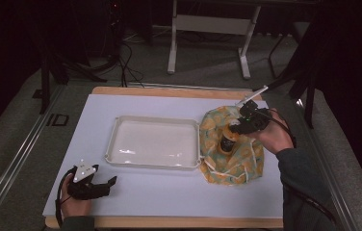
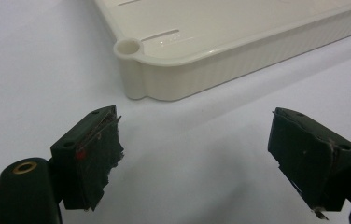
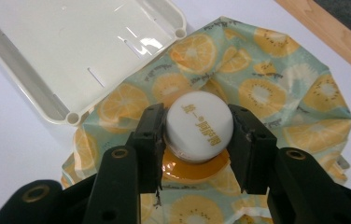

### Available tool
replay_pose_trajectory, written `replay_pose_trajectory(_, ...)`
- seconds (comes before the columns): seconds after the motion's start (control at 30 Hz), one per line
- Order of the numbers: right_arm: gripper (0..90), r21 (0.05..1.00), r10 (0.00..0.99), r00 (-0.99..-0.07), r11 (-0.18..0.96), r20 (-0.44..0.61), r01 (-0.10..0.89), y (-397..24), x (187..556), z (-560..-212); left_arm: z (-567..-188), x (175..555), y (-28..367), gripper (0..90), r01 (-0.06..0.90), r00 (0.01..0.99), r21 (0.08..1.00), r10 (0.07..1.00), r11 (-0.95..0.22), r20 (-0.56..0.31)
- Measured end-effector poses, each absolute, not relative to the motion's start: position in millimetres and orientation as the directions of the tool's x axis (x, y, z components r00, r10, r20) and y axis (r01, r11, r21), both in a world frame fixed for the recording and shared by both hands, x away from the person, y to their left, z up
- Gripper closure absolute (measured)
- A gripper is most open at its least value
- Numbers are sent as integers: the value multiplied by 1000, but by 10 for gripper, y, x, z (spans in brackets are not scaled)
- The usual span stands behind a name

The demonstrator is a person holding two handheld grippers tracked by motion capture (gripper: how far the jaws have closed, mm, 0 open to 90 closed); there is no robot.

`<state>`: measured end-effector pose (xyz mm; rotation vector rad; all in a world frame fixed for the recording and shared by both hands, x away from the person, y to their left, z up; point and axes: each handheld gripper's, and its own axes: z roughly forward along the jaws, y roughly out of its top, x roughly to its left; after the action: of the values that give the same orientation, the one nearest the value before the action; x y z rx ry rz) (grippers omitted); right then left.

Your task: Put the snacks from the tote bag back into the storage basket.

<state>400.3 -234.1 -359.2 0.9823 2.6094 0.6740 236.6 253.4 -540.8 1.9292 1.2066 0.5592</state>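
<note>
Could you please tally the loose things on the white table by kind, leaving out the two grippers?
Cream rectangular plastic tray: 1
Fruit-print fabric bag with orange and kiwi slices: 1
White-capped bottle of orange liquid, standing on the bag and clamped at the cap by the right gripper: 1
Total: 3

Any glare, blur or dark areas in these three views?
High view: surroundings dark, glare streak on the tray floor. Left gripper view: open jaws of left gripper soft, soft shadows on the table. Right gripper view: sharp on the bottle cap, glare on tray floor.
</note>
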Motion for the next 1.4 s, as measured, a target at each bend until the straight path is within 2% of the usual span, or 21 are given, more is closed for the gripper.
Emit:
replay_pose_trajectory(0.6,588,541,695,-711,642,-112,543,-2352,4028,-3342,-5408,2368,2534,171,549,454,798,890,-248,-36)
replay_pose_trajectory(1.4,589,572,711,-693,618,-116,539,-2251,4097,-3174,-5408,2369,2535,171,549,456,797,889,-250,-35)
